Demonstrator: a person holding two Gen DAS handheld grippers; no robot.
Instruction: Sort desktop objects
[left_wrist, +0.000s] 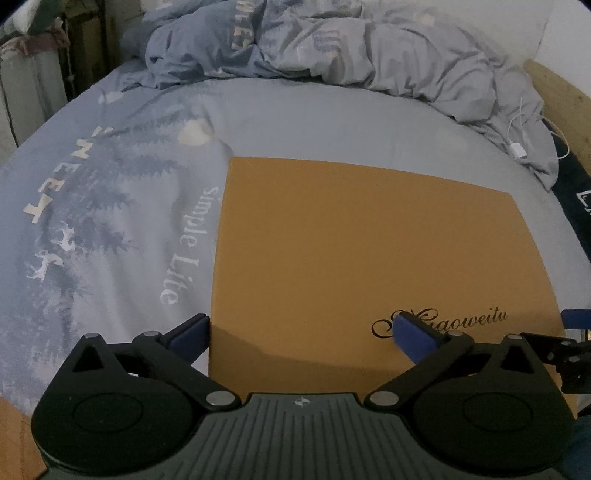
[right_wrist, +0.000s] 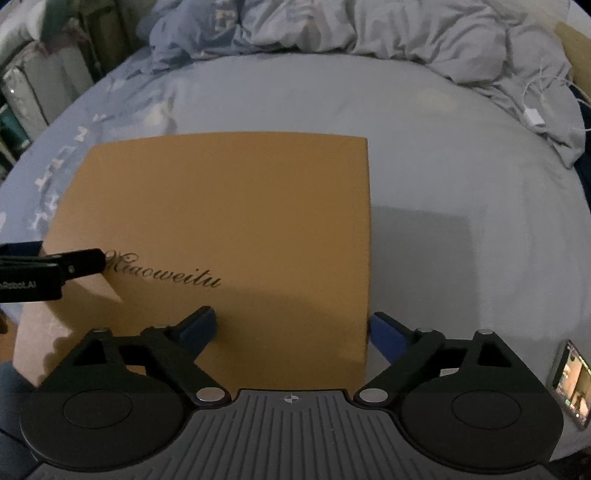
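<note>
A bedroom in a home, dimly lit. Wide bed (left_wrist: 314, 122) under a grey-blue sheet printed with pine trees, deer and the words "SWEET" and "Simple Life". Crumpled duvet (left_wrist: 332, 48) heaped at the bed's far end. White charger (right_wrist: 533, 118) with its cable on the bed's far right edge, beside a wooden bed frame (left_wrist: 561, 96). Lit phone (right_wrist: 572, 384) lying on the sheet at the near right. Cluttered storage beyond the bed's far left corner.
</note>
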